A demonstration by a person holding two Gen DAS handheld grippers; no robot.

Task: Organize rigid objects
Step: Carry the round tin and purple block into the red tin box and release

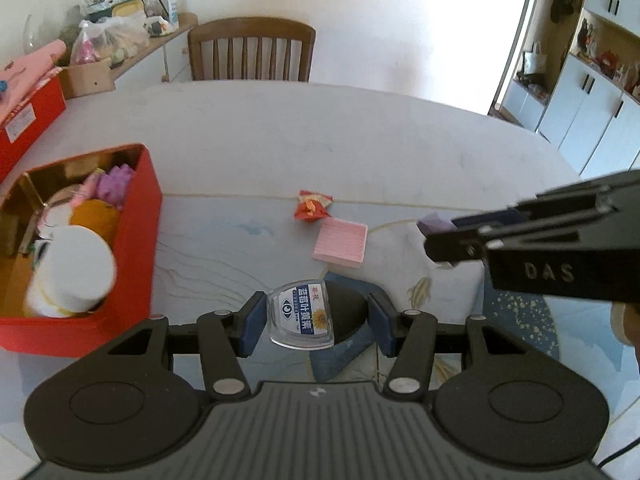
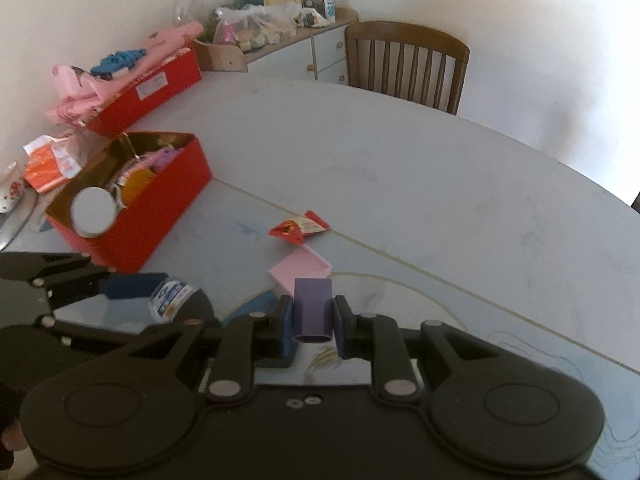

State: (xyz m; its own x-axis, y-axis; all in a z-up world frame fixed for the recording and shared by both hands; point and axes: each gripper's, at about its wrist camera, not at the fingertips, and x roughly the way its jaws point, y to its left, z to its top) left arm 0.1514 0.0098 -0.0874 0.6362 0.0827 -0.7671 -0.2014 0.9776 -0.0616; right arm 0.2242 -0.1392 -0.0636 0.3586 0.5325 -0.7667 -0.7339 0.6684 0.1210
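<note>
Left wrist view: a clear labelled container with a black cap is gripped between the half-spread pads of the left gripper, above the table beside the red box. A purple block is clamped tightly by the right gripper.

Left gripper: pitched steeply down, jaws about half apart, blue pads clamped on a clear bottle. Right gripper: pitched down likewise, jaws nearly together, pinching a purple block. The two grippers sit side by side, close.
</note>
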